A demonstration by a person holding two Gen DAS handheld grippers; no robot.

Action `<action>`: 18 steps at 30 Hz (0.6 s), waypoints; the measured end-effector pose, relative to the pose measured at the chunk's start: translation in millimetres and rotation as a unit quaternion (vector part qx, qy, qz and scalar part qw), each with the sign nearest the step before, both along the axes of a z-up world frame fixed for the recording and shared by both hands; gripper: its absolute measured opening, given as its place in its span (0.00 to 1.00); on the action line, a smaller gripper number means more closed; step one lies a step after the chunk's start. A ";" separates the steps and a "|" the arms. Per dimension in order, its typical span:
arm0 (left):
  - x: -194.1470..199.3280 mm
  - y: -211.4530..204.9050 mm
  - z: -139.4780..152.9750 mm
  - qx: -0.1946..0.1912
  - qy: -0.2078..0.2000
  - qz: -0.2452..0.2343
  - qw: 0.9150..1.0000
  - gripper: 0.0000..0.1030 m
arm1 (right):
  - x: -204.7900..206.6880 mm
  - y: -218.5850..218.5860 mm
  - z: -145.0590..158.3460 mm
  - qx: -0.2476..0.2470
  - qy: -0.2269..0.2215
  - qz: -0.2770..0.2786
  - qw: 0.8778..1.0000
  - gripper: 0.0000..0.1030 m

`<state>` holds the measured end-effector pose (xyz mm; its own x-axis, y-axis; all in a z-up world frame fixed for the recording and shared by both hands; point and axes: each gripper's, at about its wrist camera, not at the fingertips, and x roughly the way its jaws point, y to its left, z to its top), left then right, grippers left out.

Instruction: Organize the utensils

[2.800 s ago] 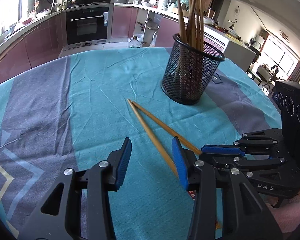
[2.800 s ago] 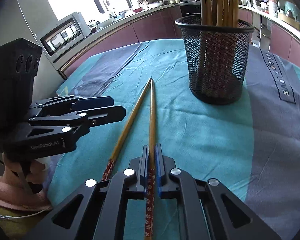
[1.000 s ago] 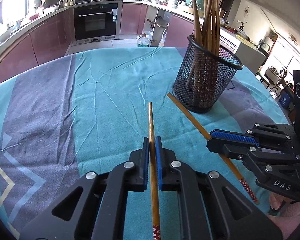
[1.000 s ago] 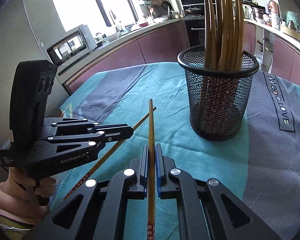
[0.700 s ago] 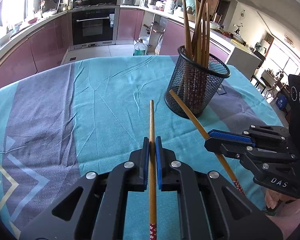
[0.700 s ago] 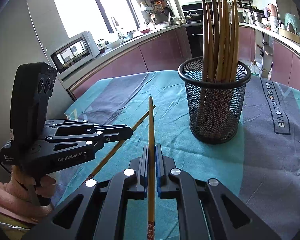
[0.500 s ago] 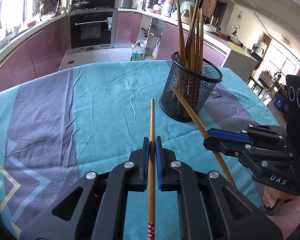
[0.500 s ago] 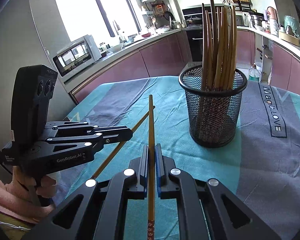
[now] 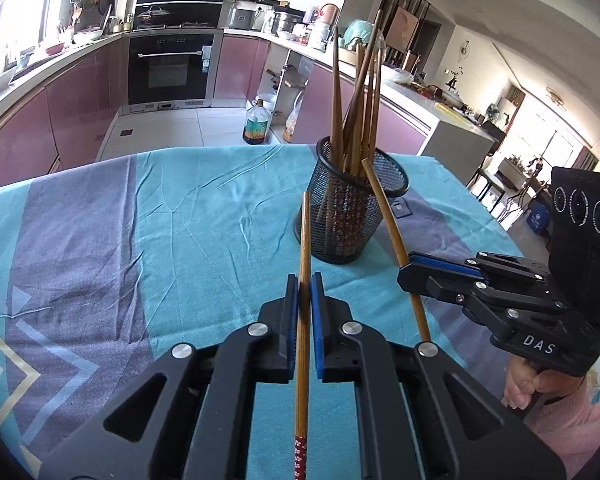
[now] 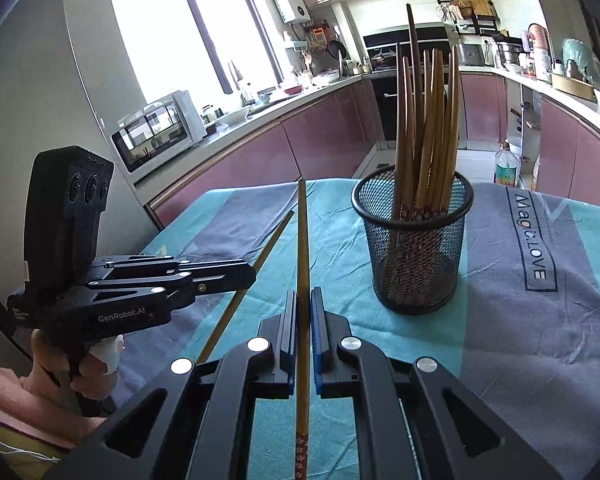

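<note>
Nearest the viewer in each wrist view, a two-finger gripper is clamped tight on a single wooden chopstick, and both sticks are carried in the air above a teal and grey tablecloth [image 9: 204, 216]. The left gripper [image 9: 305, 280] pinches the left chopstick [image 9: 305, 240] partway along its shaft — the long axis runs straight ahead along the fingers, tip forward, patterned red end trailing back. The right gripper [image 10: 305, 300] holds the right chopstick [image 10: 302, 240] the same way. The landmark is the black mesh holder [image 10: 414, 248], which stands upright on the cloth and is already filled with chopsticks. It lies ahead and to the right of both grippers. Seen from the left wrist, the right chopstick's tip overlaps the holder's rim in the picture, so the right hand looks nearer to it, though whether it touches cannot be told. The coming move likely calls for raising each tip over the rim, then tipping the stick down. Compared with a second ago, both grippers have risen — the holder sits lower and farther off, and more kitchen shows behind it.
</note>
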<state>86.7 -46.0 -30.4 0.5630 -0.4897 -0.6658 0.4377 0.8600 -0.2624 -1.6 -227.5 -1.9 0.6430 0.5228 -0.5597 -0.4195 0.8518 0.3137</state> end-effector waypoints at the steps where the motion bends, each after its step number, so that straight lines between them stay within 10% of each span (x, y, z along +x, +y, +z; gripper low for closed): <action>1: -1.3 1.0 3.0 -0.004 -0.003 -0.001 1.000 0.07 | -0.4 -2.2 1.8 0.002 -0.003 -0.002 1.000 0.05; 18: -11.1 6.3 44.9 -0.057 -0.038 -0.017 0.998 0.07 | -2.5 -25.6 27.6 0.022 -0.041 -0.023 0.999 0.05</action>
<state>75.6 -39.7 14.5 0.5914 -0.5793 -0.5609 0.4881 0.8109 -0.3229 -4.1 -253.1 25.7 0.7099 0.5144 -0.4811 -0.4055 0.8570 0.3181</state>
